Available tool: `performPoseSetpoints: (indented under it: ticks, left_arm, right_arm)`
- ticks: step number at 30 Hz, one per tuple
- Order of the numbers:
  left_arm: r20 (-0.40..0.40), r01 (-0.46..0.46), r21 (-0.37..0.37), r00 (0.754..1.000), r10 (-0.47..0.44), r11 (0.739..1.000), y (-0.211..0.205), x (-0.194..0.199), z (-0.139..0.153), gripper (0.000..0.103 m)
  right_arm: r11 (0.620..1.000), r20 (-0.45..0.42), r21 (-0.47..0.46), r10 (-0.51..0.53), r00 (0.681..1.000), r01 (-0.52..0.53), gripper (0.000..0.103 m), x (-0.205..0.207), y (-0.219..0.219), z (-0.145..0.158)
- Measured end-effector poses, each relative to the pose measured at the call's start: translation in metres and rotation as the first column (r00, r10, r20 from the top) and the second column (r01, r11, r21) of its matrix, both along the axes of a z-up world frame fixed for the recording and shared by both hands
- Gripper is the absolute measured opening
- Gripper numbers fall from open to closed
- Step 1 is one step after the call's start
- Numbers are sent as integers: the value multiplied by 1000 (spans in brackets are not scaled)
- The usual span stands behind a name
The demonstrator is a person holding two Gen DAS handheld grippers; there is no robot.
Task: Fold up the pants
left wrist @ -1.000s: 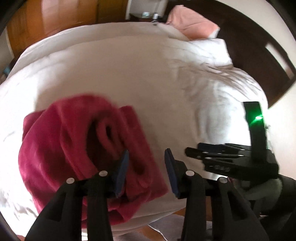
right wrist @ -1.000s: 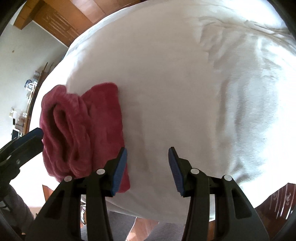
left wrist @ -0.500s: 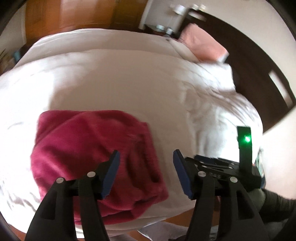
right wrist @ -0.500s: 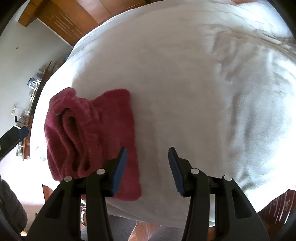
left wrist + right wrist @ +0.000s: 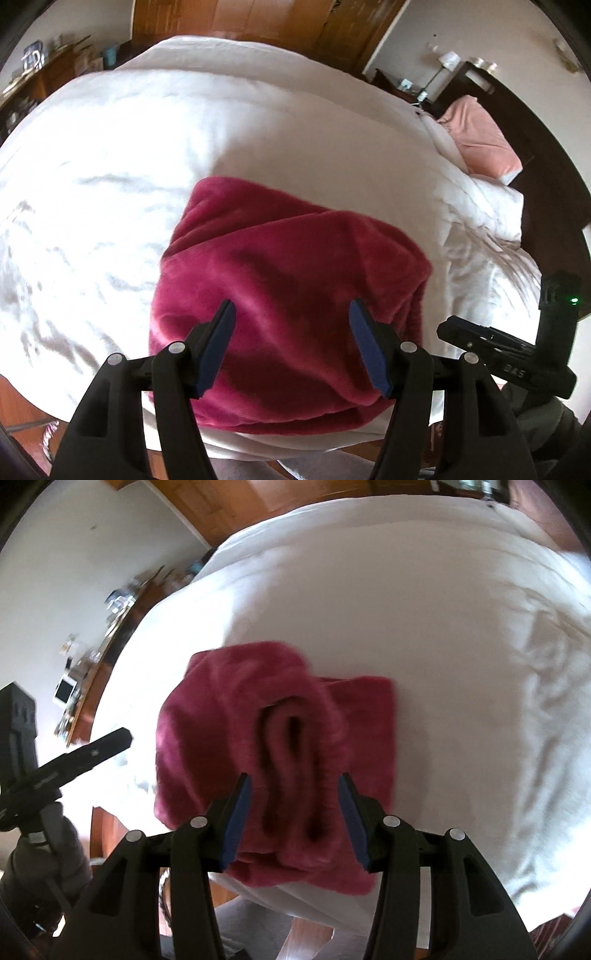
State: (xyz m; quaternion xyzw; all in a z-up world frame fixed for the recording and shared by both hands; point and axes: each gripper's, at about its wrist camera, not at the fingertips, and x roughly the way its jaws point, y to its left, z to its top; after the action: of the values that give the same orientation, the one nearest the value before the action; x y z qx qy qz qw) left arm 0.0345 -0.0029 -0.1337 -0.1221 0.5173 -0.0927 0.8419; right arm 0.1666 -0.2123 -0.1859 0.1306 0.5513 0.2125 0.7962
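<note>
The dark red fleece pants (image 5: 288,280) lie folded in a thick bundle near the front edge of the white bed (image 5: 184,140). In the right wrist view the pants (image 5: 229,738) show their rolled layers in the middle. My left gripper (image 5: 291,321) is open and empty, above the near part of the bundle. My right gripper (image 5: 293,795) is open and empty, above the bundle's near edge. The right gripper also shows at the lower right of the left wrist view (image 5: 506,354), and the left gripper at the left of the right wrist view (image 5: 77,757).
A pink pillow (image 5: 480,140) lies at the dark headboard (image 5: 554,177) on the far right. A cluttered wooden dresser (image 5: 99,657) stands along the wall to the left. Wooden wardrobe doors (image 5: 258,18) are behind the bed. The wood floor (image 5: 306,934) shows below the bed's edge.
Both grippers have swung toward the pants, which now sit centred between each pair of fingers. The left gripper's fingers stand wider apart than a second ago. The bundle lies flatter.
</note>
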Motion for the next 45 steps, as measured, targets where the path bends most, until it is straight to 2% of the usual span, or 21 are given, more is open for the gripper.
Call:
performPoseSetpoints:
  ticks: [7,11,12,13,14,18,23,26,31,35,36,38,39,40,41,42,45]
  left_arm:
    - [-37,-20,28,999,21,999,26,-9,-13,64]
    - [-57,-49,36,997,51,998,42,-13,-19,64]
    - [-63,-53,40,996,56,998,45,-14,-21,64]
    - [-67,-55,45,996,58,997,46,-14,-23,64]
    - [-71,-56,51,996,59,997,48,-14,-25,64]
    - [-97,-58,74,993,65,996,50,-15,-38,64]
    - [-122,-56,93,990,67,994,46,-19,-50,64]
    - [-141,-47,100,988,61,994,41,-27,-57,64]
    - [-203,2,133,979,25,991,20,-51,-81,64]
    - [-225,-12,147,973,45,989,11,-62,-95,67]
    - [-222,-16,150,974,50,989,10,-63,-96,67]
    - [-215,-23,155,975,56,988,9,-62,-93,68]
    - [-209,-28,156,976,61,987,8,-62,-91,68]
    - [-206,-33,157,976,65,987,8,-63,-89,68]
    - [-202,-37,157,977,68,987,8,-64,-89,69]
    - [-201,-40,157,977,71,987,7,-64,-87,69]
    - [-201,-36,158,977,68,987,5,-63,-85,69]
  right_arm:
    - [993,-112,51,110,988,-105,50,2,41,-26]
    - [989,-175,29,148,973,-145,50,0,56,-50]
    - [987,-178,25,158,971,-156,46,-2,58,-53]
    - [985,-182,27,173,968,-171,32,-3,61,-55]
    - [982,-187,18,189,964,-189,25,-4,63,-56]
    - [975,-157,44,223,962,-219,18,-9,56,-45]
    - [968,-109,89,245,963,-237,18,-14,26,-11]
    - [959,-107,83,279,954,-271,17,-22,22,-10]
    - [954,-186,26,297,937,-297,18,-34,24,-55]
    - [968,-221,65,252,942,-244,18,-28,13,-74]
    - [967,-215,73,255,943,-245,18,-27,12,-72]
    - [961,-179,84,273,945,-262,26,-24,9,-60]
    - [963,-158,72,269,950,-261,41,-24,6,-53]
    - [967,-125,57,254,959,-249,61,-20,1,-43]
    - [971,-90,53,236,968,-232,67,-17,-4,-34]
    - [977,-49,55,208,977,-205,72,-12,-11,-24]
    - [990,3,37,139,990,-139,72,6,-21,-10]
